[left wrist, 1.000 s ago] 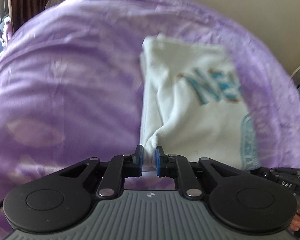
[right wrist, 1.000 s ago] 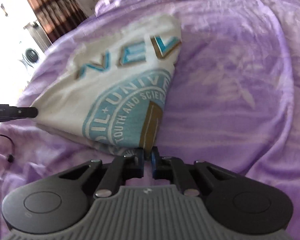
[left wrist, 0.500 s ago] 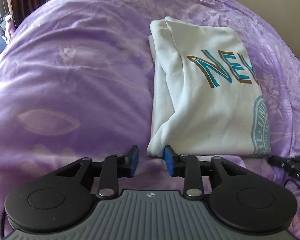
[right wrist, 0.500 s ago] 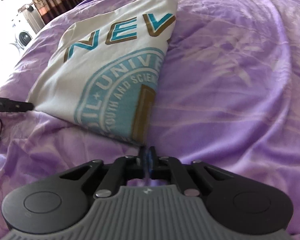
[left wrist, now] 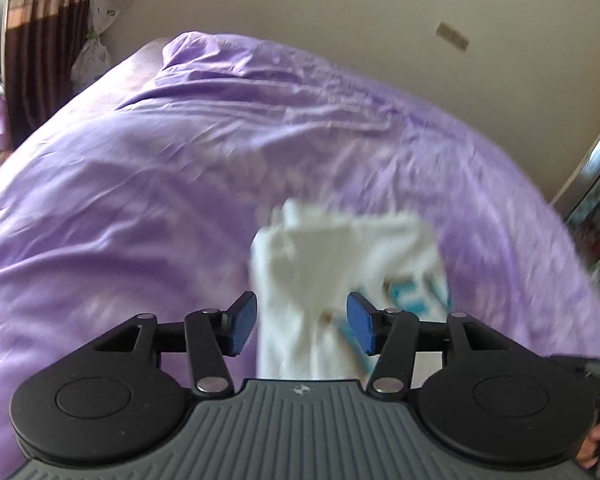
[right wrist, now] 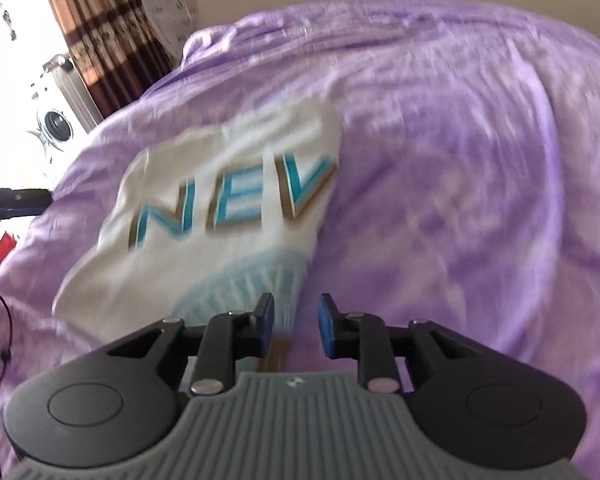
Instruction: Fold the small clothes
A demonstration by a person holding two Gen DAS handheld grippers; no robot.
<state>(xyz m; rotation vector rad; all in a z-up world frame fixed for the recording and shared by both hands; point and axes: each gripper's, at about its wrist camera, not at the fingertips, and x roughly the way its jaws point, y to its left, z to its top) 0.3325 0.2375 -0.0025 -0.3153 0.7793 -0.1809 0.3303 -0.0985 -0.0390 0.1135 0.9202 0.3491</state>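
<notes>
A folded white T-shirt (right wrist: 228, 208) with teal and brown "NEV" lettering and a round teal print lies flat on the purple bedspread (right wrist: 460, 160). It also shows, blurred, in the left wrist view (left wrist: 340, 264). My left gripper (left wrist: 302, 322) is open, its blue pads either side of the shirt's near left edge, above it. My right gripper (right wrist: 296, 324) is open over the shirt's near right corner. Neither holds anything.
The purple bedspread (left wrist: 140, 200) covers the bed all around the shirt. A beige wall (left wrist: 340, 20) stands behind. Brown curtains (right wrist: 100, 40) and a window are at the far left. A black cable (right wrist: 0, 320) lies at the left edge.
Both grippers have let go of the shirt and opened. Both have lifted and tilted up, so the wall now shows. The shirt lies folded on the bed.
</notes>
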